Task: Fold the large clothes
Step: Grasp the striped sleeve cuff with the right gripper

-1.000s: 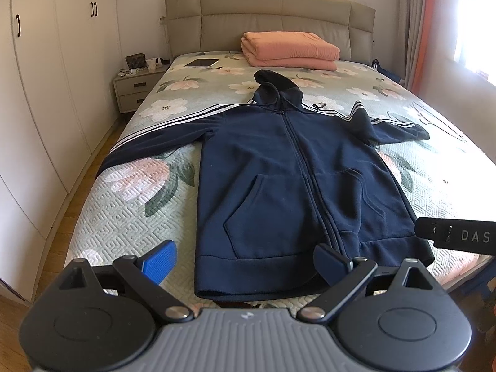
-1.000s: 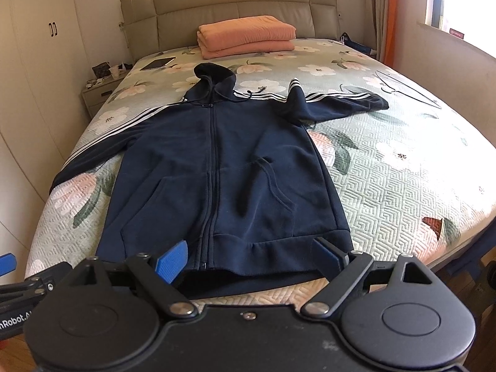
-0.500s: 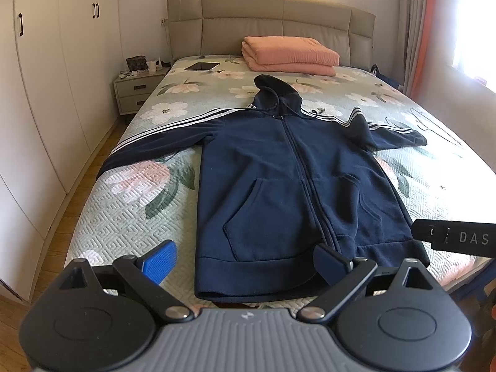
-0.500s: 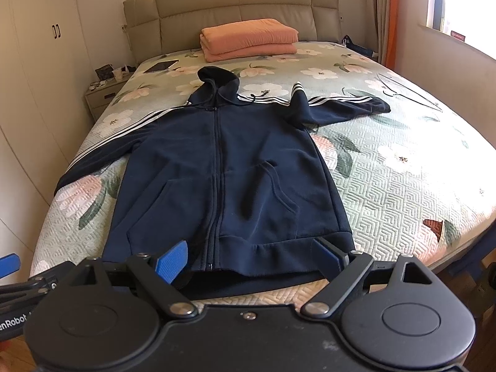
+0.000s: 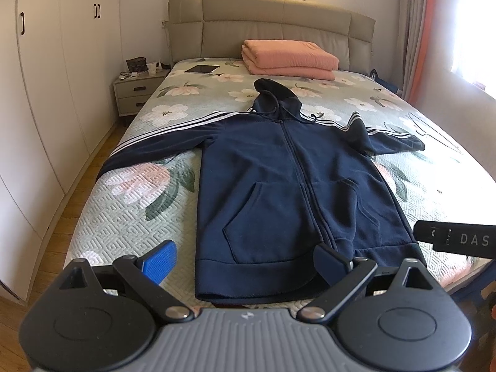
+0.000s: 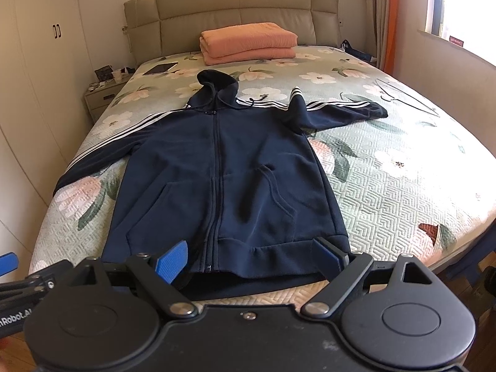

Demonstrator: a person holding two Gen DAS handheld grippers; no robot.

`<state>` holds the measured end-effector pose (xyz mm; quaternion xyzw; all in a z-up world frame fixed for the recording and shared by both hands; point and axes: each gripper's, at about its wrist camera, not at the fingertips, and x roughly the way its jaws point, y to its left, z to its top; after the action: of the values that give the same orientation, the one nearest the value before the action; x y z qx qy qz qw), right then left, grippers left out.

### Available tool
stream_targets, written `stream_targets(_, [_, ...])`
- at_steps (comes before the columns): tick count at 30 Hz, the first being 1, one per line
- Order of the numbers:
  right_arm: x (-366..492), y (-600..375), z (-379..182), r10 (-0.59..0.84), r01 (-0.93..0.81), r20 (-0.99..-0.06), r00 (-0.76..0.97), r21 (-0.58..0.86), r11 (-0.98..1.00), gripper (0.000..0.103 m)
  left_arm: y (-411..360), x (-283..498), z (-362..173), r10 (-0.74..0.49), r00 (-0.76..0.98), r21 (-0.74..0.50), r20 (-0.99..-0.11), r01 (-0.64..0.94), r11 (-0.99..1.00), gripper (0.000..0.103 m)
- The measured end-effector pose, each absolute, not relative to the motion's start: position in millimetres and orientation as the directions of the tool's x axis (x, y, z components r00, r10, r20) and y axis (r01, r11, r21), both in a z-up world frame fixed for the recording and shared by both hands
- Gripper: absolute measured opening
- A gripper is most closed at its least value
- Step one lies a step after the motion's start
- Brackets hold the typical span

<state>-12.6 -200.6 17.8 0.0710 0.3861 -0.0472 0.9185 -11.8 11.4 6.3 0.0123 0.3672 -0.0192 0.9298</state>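
Lying face-up on a floral quilted bed (image 5: 130, 217), a navy zip-up hoodie (image 5: 279, 186) spreads both striped sleeves wide, hood toward the headboard. Near its hem, the left gripper (image 5: 245, 262) and right gripper (image 6: 249, 259) hover wide open, holding nothing. A folded pink blanket (image 5: 288, 59) sits beyond.

The hoodie (image 5: 288, 186) spread before me was soft, matt navy fleece, lying on the bed (image 5: 130, 217) whose quilted cover was stitched in a raised, textured pattern. My left gripper (image 5: 245, 260) and right gripper (image 6: 251, 259) were matt black plastic with ribbed blue pads (image 5: 159, 260) and shiny metal pivot pins. At the bed's far edge, the headboard (image 5: 266, 28) looked like smooth padded leather.
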Motion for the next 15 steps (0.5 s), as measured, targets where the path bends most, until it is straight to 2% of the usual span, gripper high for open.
stream_targets(8, [44.8, -240.1, -2.7, -0.062, 0.199, -0.705, 0.706, 0.114, 0.973, 0.103, 4.9, 43.6, 3.2, 0.002, 0.753, 0.05, -0.658, 0.041, 0.998, 0.097])
stream_targets(15, [166.0, -298.7, -67.1, -0.151, 0.248, -0.583, 0.798, 0.089, 0.965, 0.103, -30.1, 173.9, -56.1, -0.133, 0.719, -0.061, -0.682, 0.126, 0.99, 0.094])
